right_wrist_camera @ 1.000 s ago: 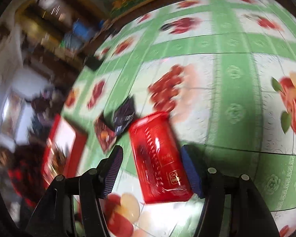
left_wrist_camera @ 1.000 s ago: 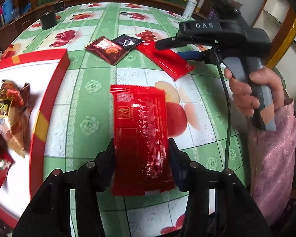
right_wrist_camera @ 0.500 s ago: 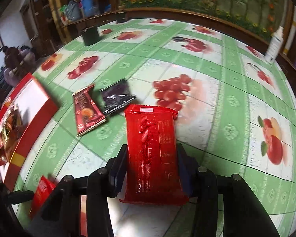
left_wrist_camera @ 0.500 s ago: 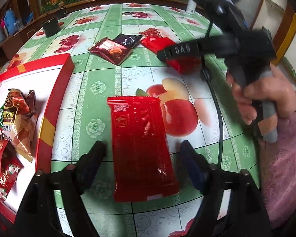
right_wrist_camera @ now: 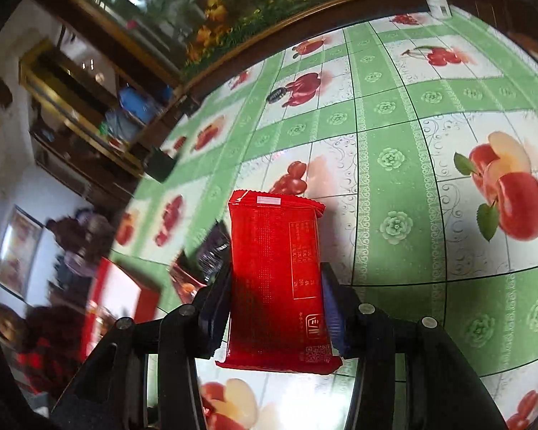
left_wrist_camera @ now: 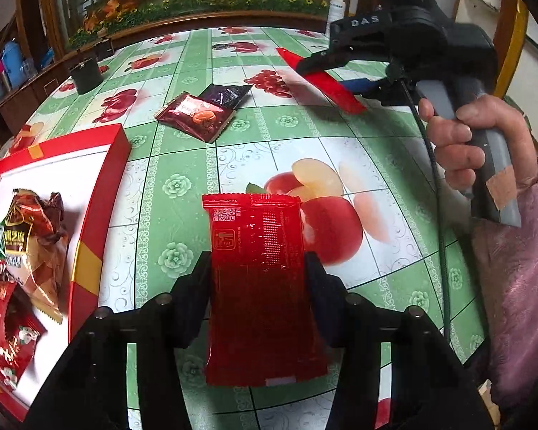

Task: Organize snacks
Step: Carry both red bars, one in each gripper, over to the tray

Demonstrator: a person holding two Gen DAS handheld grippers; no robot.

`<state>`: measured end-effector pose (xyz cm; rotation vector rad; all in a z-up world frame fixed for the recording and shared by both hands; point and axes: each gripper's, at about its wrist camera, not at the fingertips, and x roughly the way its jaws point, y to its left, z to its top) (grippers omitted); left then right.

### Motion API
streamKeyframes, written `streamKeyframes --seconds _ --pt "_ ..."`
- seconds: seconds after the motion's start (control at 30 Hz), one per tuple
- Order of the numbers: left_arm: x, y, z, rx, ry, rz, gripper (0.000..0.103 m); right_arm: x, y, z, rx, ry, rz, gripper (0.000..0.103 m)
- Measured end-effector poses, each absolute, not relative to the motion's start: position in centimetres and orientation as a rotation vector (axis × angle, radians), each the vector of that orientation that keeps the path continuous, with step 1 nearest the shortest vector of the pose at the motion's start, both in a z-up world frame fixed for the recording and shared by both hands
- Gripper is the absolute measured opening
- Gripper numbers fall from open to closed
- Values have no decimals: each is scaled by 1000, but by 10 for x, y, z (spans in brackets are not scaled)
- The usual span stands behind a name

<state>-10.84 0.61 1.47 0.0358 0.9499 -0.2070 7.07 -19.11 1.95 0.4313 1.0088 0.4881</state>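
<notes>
The left gripper (left_wrist_camera: 258,279), whose jaws have just been closing, clamps one red snack packet (left_wrist_camera: 260,286) and the right gripper (right_wrist_camera: 276,304) another (right_wrist_camera: 278,276); both should travel level into the red box (left_wrist_camera: 89,251).

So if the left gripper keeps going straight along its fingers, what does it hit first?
Probably the green fruit-print tablecloth: the left gripper, clamped on a flat red foil snack packet, points steeply down at bare cloth. Depth is uncertain.
</notes>
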Motion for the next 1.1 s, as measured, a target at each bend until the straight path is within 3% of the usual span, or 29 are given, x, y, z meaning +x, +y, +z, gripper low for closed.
streamKeyframes --seconds 1.1 --pt "-118 14 61 -15 822 -187 48 61 -181 36 439 933 542 47"
